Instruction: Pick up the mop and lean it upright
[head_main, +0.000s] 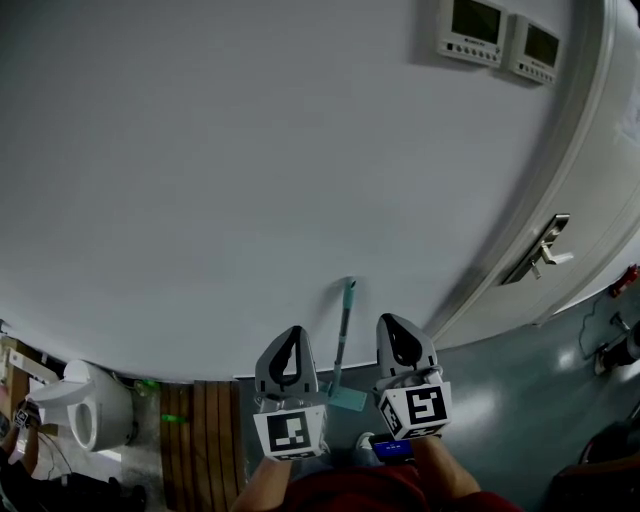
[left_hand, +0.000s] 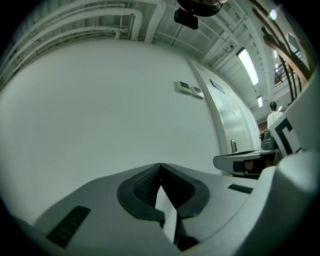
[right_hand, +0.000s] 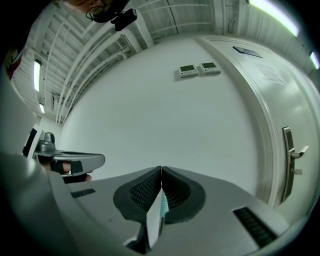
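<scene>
The mop (head_main: 343, 340) stands upright against the white wall (head_main: 250, 150), its teal handle up and its flat teal head (head_main: 347, 399) on the floor. It rises between my two grippers, and neither touches it. The left gripper (head_main: 291, 332) is just left of the handle; its jaws meet at the tips (left_hand: 161, 164) with nothing between them. On the other side of the handle, the right gripper (head_main: 396, 322) is shut and empty too (right_hand: 161, 168). A teal sliver of the mop (right_hand: 162, 207) shows behind the right jaws.
A white door (head_main: 560, 150) with a lever handle (head_main: 541, 250) is right of the mop. Two control panels (head_main: 500, 36) hang high on the wall. A white toilet (head_main: 85, 405) and wooden slats (head_main: 200, 430) lie at the lower left. A person (left_hand: 272, 113) stands far off.
</scene>
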